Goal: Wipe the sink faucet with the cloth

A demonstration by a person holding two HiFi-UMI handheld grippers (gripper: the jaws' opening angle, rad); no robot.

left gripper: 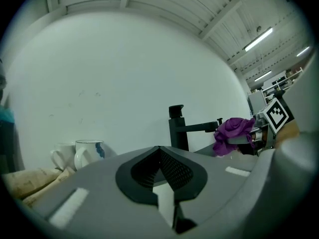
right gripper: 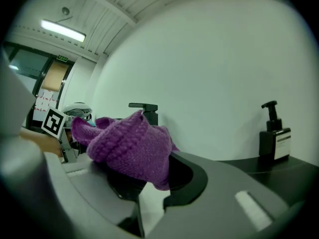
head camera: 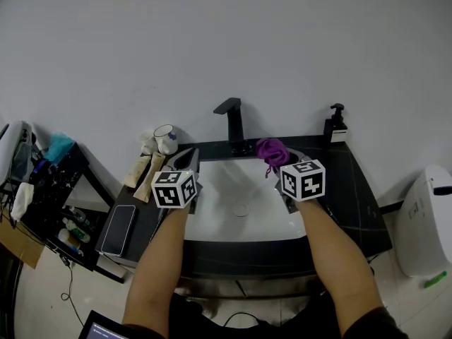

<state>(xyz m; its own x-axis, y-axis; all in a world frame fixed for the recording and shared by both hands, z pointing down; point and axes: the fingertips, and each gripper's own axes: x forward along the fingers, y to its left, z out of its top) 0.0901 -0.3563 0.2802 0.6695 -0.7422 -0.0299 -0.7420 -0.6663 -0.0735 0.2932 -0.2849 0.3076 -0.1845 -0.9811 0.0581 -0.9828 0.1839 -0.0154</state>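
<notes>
Faucet [head camera: 232, 122], black, behind the white sink [head camera: 212, 214]. Right gripper [head camera: 281, 162] is clamped on the purple cloth [head camera: 271, 150], held just right of the faucet. Left gripper [left gripper: 159, 151], jaws together with nothing between them, hovers left of the faucet.

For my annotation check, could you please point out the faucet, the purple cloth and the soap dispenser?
Faucet [head camera: 235, 126], head view, on its upright column.
Purple cloth [right gripper: 127, 146], right gripper view, on the knitted bunch.
Soap dispenser [head camera: 337, 130], head view, on the bottle.
</notes>
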